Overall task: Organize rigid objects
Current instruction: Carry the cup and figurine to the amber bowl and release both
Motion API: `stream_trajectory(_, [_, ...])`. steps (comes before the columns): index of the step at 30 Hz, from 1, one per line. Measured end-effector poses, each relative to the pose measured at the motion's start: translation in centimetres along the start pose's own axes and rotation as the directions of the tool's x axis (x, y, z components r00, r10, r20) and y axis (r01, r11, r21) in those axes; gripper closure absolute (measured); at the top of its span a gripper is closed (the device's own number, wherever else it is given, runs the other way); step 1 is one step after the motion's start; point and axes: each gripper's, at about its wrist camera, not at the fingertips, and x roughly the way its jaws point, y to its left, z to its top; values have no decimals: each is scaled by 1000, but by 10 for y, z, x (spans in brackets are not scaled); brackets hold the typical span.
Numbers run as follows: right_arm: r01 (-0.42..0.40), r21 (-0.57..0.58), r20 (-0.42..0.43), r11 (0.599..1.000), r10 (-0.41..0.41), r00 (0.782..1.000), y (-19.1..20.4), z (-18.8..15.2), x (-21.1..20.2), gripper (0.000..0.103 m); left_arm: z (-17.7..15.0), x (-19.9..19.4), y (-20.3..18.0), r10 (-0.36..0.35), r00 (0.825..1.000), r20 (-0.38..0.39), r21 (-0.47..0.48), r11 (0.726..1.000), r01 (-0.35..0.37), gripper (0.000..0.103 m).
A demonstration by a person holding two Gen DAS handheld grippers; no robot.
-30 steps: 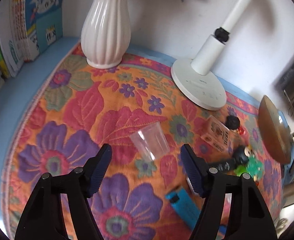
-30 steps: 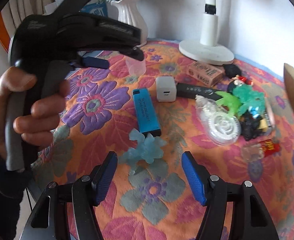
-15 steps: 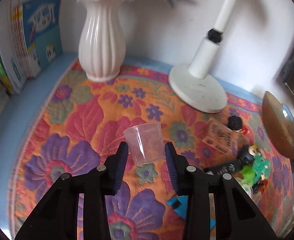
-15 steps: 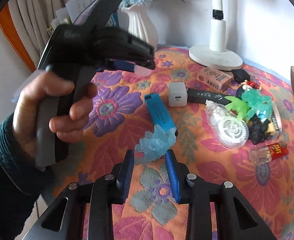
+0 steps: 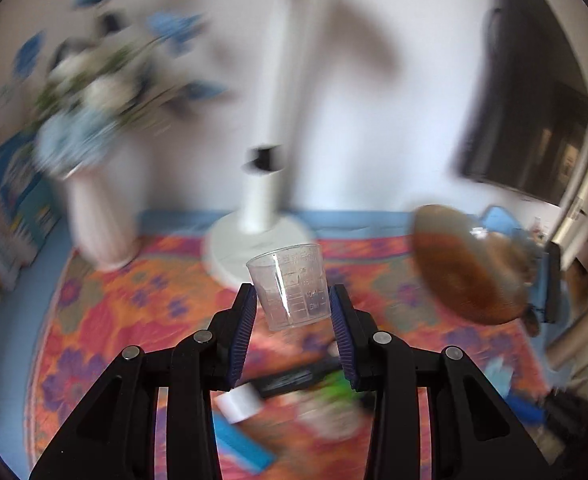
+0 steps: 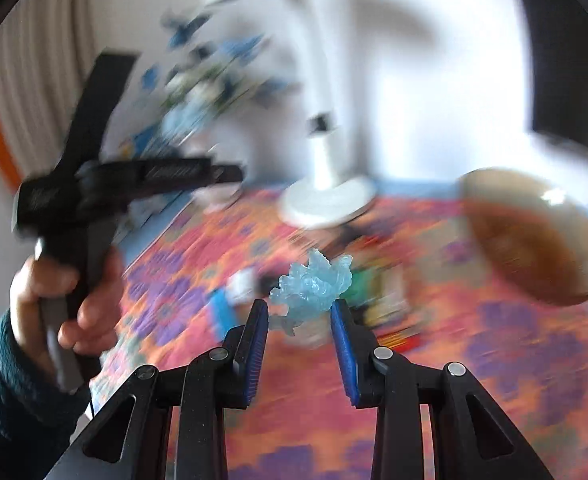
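Left gripper [image 5: 294, 312] clamps a clear measuring cup [image 5: 289, 286], upright, clear of the floral cloth [image 5: 105, 300]. Right gripper [image 6: 300, 320] pinches a pale-blue translucent figure [image 6: 312, 286].

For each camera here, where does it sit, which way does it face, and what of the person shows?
Left wrist: on the left gripper, looking along its fingers at the clear measuring cup it grips, white lamp behind; no hand shows.
Right wrist: on the right gripper, facing the pale blue figure it grips; the left hand and sleeve show beside it.
Shared: the lamp, the brown bowl and the floral cloth, all blurred.
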Motion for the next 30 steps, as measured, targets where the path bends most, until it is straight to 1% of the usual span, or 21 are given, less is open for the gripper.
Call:
stream_trajectory(3, [88,44,55,995,-90,994,-38,22,-27,71,14,8,-44,-69,998,5,54,996,68,68])
stream_trajectory(4, [134,61,70,989,-138,988,-53,30,-36,71,19,14,-65,-89,996,2,84,993,88,68])
stream_trajectory(5, [178,83,77,981,-184,980,-69,38,-43,71,20,18,-79,-100,995,-2,103,990,100,68])
stream_trajectory(7, [229,129,78,965,-240,968,-96,49,-52,71,24,33,-110,-136,990,-25,136,981,138,68])
stream_trajectory(8, [243,144,74,959,-255,964,-106,52,-53,71,23,39,-120,-148,988,-39,143,978,153,68])
stream_trajectory(10, [296,190,44,936,-310,950,-134,58,-50,71,22,57,-142,-161,984,-75,158,973,171,68])
stream_trajectory(15, [348,274,-40,897,-351,935,-188,49,-31,71,12,95,-171,-164,974,-158,193,962,194,68])
stream_trajectory(19, [361,300,-91,883,-350,932,-208,37,-18,71,6,111,-183,-167,966,-195,200,958,206,68])
stream_trajectory(21, [368,297,-107,881,-352,930,-213,33,-12,71,4,117,-193,-163,966,-201,206,957,205,67])
stream_trajectory(22, [371,294,-109,881,-355,929,-219,30,-10,71,4,119,-194,-161,966,-204,212,956,204,59])
stream_trajectory(23, [377,287,-112,880,-360,926,-219,30,-8,71,3,117,-196,-156,967,-203,217,955,200,44])
stream_trajectory(24, [388,271,-115,881,-371,922,-218,31,-5,70,3,115,-194,-149,969,-196,219,957,191,36])
stream_trajectory(25, [399,261,-122,879,-380,917,-217,32,-3,63,4,108,-192,-146,973,-180,216,959,183,29])
stream_trajectory(26, [411,257,-128,875,-391,911,-218,33,-3,60,5,104,-189,-146,975,-166,216,960,181,29])
stream_trajectory(27, [412,258,-122,874,-394,911,-221,33,-7,60,6,99,-186,-146,977,-157,215,960,179,29])
stream_trajectory(30, [397,276,-80,875,-390,917,-219,33,-25,60,8,68,-159,-148,982,-114,193,967,168,29])
